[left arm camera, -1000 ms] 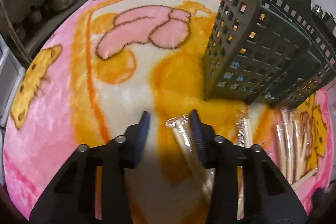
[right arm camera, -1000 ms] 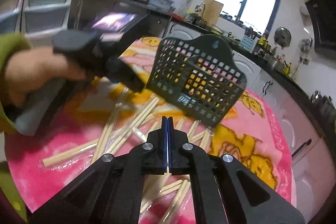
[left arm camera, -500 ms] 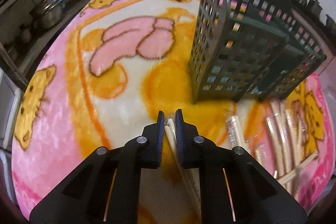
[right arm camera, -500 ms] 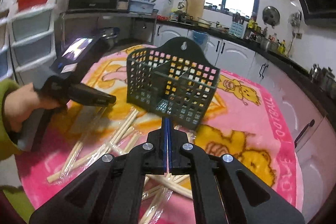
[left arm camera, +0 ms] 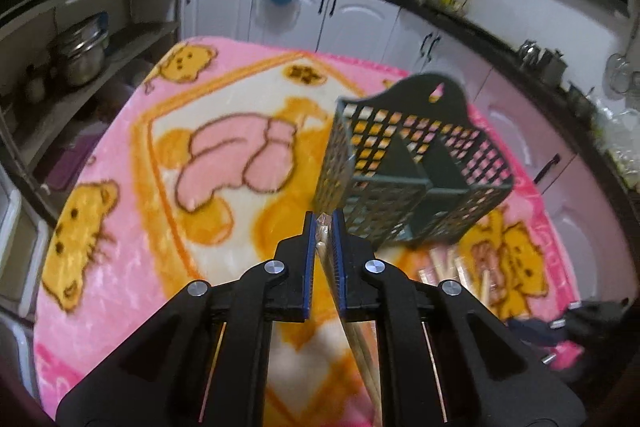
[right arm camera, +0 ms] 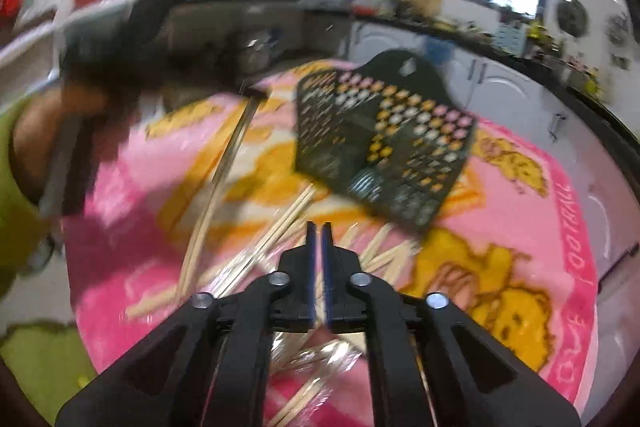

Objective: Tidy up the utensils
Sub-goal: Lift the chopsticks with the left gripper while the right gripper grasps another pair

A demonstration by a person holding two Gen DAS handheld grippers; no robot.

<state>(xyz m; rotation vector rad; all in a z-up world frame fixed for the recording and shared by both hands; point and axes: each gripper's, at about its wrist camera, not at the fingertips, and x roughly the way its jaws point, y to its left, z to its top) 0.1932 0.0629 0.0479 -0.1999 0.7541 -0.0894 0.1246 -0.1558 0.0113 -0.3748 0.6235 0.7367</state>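
Note:
My left gripper (left arm camera: 322, 223) is shut on a plastic-wrapped pair of chopsticks (left arm camera: 352, 331) and holds it lifted above the blanket, just left of the dark green lattice utensil basket (left arm camera: 412, 167). In the right wrist view the held chopsticks (right arm camera: 224, 179) hang down from the left gripper at the upper left, and the basket (right arm camera: 384, 147) stands beyond. My right gripper (right arm camera: 319, 229) is nearly shut with nothing between its fingers, above several wrapped chopsticks (right arm camera: 280, 235) lying on the blanket.
A pink and orange cartoon blanket (left arm camera: 120, 187) covers the table. More wrapped chopsticks (left arm camera: 452, 267) lie right of the basket base. White cabinets (left arm camera: 360, 19) and a shelf with steel pots (left arm camera: 80, 55) stand around the table.
My left gripper closed on the wrapped chopsticks and lifted them off the blanket. The right gripper's view has shifted and blurred, and its fingers have parted slightly.

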